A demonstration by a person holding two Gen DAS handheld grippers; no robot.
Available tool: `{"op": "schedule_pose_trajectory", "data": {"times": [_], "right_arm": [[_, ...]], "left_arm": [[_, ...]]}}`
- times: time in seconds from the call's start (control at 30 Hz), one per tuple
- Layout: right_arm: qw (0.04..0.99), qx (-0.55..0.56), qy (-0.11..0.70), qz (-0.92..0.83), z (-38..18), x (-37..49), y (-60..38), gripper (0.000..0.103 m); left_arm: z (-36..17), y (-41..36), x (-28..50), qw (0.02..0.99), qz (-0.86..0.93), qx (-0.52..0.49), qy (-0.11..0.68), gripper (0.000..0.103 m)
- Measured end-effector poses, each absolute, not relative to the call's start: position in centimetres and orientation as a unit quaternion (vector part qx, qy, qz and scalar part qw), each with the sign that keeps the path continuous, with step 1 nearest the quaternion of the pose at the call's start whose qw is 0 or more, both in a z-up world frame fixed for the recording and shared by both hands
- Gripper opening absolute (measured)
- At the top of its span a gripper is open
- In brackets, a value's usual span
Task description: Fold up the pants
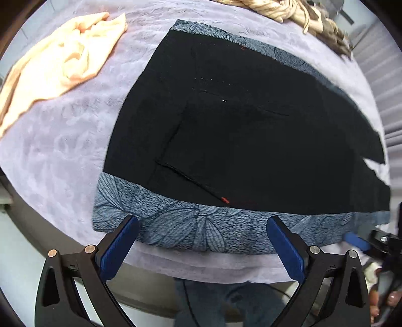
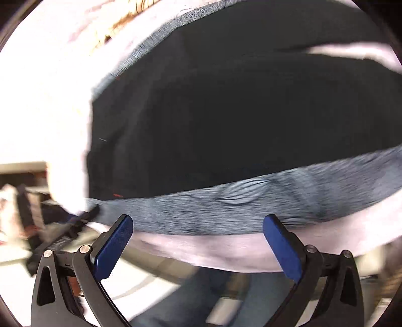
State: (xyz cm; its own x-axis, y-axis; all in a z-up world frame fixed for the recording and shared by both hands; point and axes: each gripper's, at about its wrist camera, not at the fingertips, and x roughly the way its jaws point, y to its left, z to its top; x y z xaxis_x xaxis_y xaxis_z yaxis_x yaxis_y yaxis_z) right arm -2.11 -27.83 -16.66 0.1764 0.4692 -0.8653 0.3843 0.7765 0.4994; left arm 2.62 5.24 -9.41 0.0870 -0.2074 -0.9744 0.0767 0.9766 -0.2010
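Handling: judging the pants as soft, light and limp, likely draping and sagging once lifted; no stiffness expected beyond the seams and the hemmed band.
Hold points: favouring the near patterned band, pinching through all layers close to each end so the edge lifts evenly; avoiding a pinch of the cover beneath.
Look: showing black cloth with faint stitch lines, a small orange-red bar tack near the front edge, and blue-grey bands printed with a leaf or flower pattern along the near and far edges.
Lay: lying flat and fairly smooth; appearing at least partly folded, as a judgement only.
Place: resting on a tabletop spread with a pale lavender fleece cover, near its front edge.
Left tool: standing wide apart and released, gripping nothing, hovering just in front of the near band.
Right tool: spread wide and empty as well, hanging before the same band; view heavily motion-blurred, pants filling most of it.
Bystanders: lying well apart from the pants, a crumpled peach cloth at far left and a beige striped fabric at the far edge.
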Motion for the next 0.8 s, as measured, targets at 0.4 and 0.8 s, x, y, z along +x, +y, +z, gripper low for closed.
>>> {"op": "schedule_pose_trajectory", "data": {"times": [0.4,0.8], "right_arm": [[0.643,0.474,0.597,0.072,-22.2,-5.5,-29.3,0.062],[0.647,0.502,0.539,0.195,-20.3,0.9,-23.7,0.066]], "left_arm": [[-11.0,8.4,-0.1,0.719,-0.124,-0.114,0.674,0.102],[-10.0,11.4,-3.4,0.701,-0.17,-0.237,0.651,0.102]]}}
